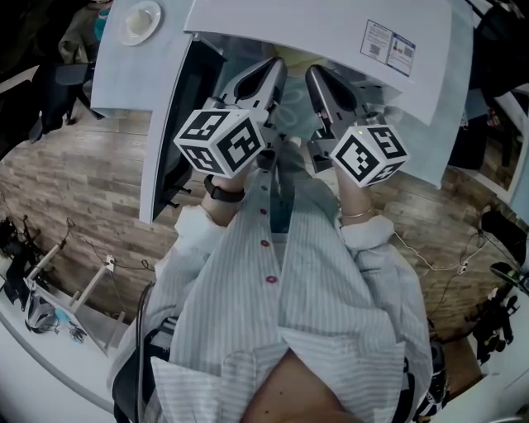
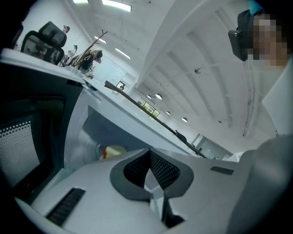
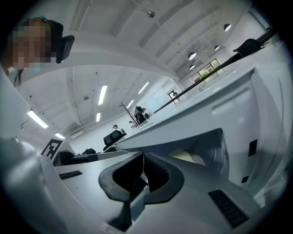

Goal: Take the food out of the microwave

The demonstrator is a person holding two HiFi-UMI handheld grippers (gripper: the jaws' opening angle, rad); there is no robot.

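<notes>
The white microwave (image 1: 331, 33) stands with its door (image 1: 169, 124) swung open to the left. In its cavity lies pale yellow food (image 2: 114, 151), which also shows in the right gripper view as the food (image 3: 188, 157) and from above as a pale patch (image 1: 299, 58). My left gripper (image 1: 275, 68) and right gripper (image 1: 316, 74) point side by side at the cavity mouth, just outside it. The left gripper (image 2: 149, 152) is shut with nothing between its jaws. The right gripper (image 3: 143, 156) is shut the same way, and the food is well beyond both.
A white plate (image 1: 139, 22) sits on the white surface left of the microwave. The open door's dark window (image 2: 27, 137) is close on the left gripper's left side. Below are a wooden floor (image 1: 74, 190), cables (image 1: 430, 264) and a white table edge (image 1: 50, 363).
</notes>
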